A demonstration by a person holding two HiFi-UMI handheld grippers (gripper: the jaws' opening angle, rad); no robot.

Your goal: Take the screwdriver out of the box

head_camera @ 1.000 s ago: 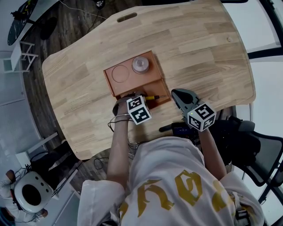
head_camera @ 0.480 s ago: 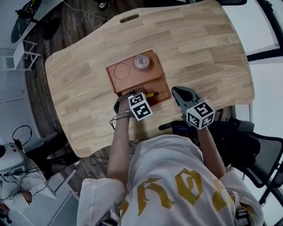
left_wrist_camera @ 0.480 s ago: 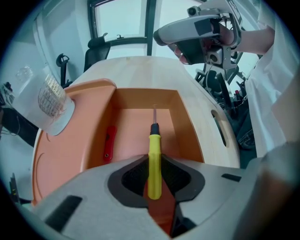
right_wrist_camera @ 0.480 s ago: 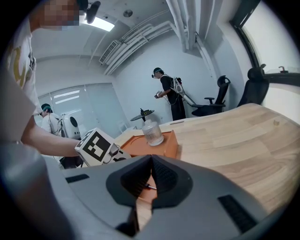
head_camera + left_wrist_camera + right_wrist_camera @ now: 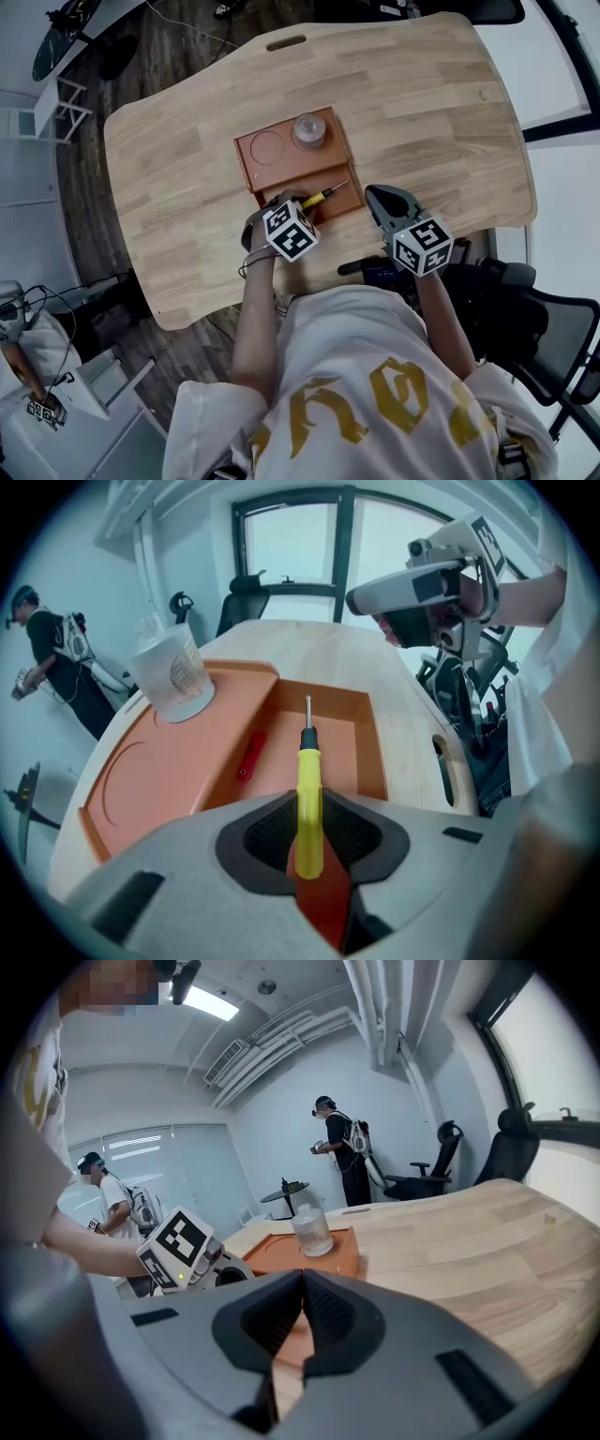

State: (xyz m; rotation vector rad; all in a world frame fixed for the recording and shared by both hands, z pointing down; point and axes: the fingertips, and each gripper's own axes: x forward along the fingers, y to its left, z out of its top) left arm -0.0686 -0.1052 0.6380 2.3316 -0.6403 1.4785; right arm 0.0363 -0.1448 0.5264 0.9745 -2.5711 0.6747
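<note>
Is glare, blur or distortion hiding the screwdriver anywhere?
Left gripper view: fisheye bends the edges, windows blow out, but the screwdriver is sharp between the left gripper's just-closing jaws. Head view: even light, screwdriver small but clear. Right gripper view: dark vignette, otherwise sharp.

A white short-sleeved shirt (image 5: 375,394) carries gold lettering. Beyond the shirt, the left gripper (image 5: 307,832) and right gripper (image 5: 302,1283) are grey with black ribbed pads (image 5: 267,836), each bearing a white cube (image 5: 289,230) of black square markers.

No legible writing is found.
Gold characters are printed on the white shirt (image 5: 375,412), faint marks on the clear cup (image 5: 173,672); neither can be read.
</note>
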